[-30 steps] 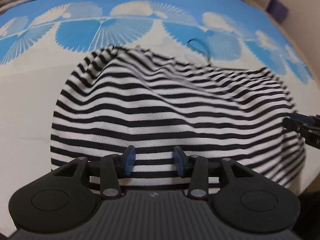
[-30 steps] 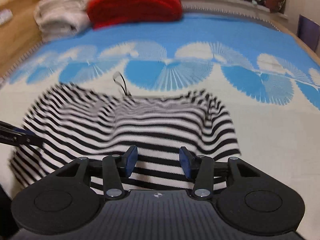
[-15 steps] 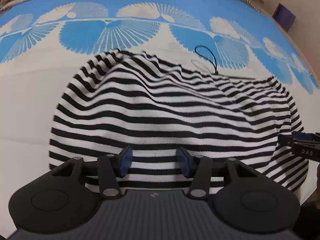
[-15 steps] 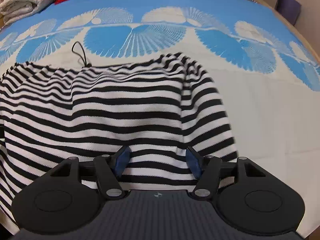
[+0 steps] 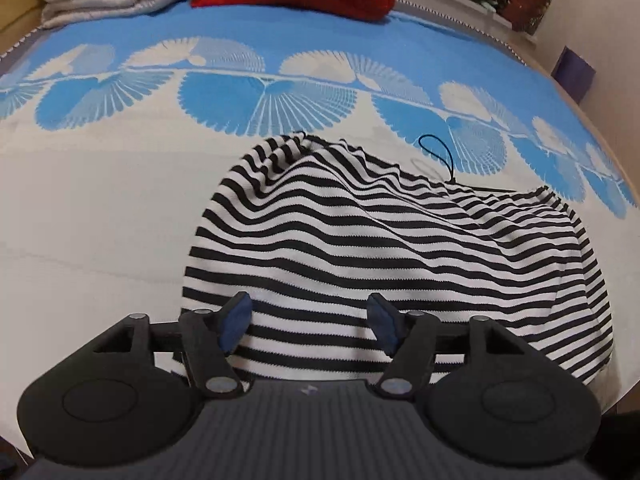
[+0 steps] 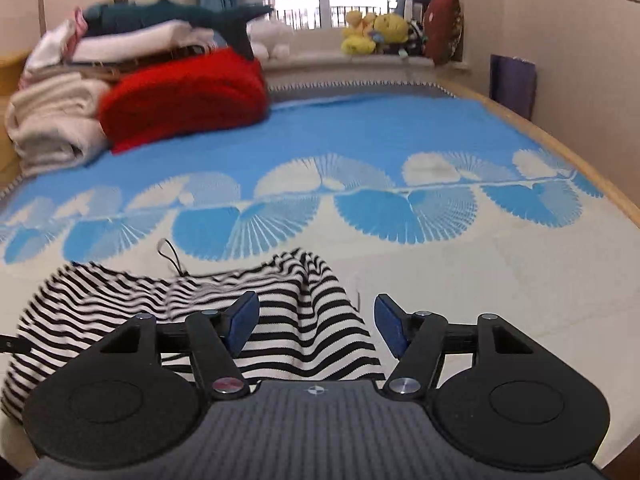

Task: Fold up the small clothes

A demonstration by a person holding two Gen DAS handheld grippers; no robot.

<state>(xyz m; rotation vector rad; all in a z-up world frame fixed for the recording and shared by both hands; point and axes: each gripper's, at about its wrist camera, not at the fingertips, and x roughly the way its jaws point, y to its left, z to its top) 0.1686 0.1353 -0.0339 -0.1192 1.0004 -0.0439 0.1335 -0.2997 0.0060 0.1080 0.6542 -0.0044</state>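
Note:
A black-and-white striped garment (image 5: 384, 248) lies rumpled on the bed, with a thin black loop cord (image 5: 440, 156) at its far edge. My left gripper (image 5: 308, 322) is open, its blue pads above the garment's near edge and holding nothing. In the right wrist view the same garment (image 6: 280, 312) lies at lower left with the cord (image 6: 170, 256) behind it. My right gripper (image 6: 316, 326) is open and empty over the garment's right side. A bit of the left gripper's tip shows at the far left edge.
The bed cover (image 6: 360, 140) is blue and cream with fan shapes. A red blanket (image 6: 184, 96) and folded white blankets (image 6: 52, 120) are stacked at the far left. Plush toys (image 6: 376, 32) sit on the windowsill. The bed's wooden edge (image 6: 560, 140) runs along the right.
Both grippers have pulled back and tilted up, so more of the bed and room shows. The jaws have opened wider. The garment lies lower and smaller in both views.

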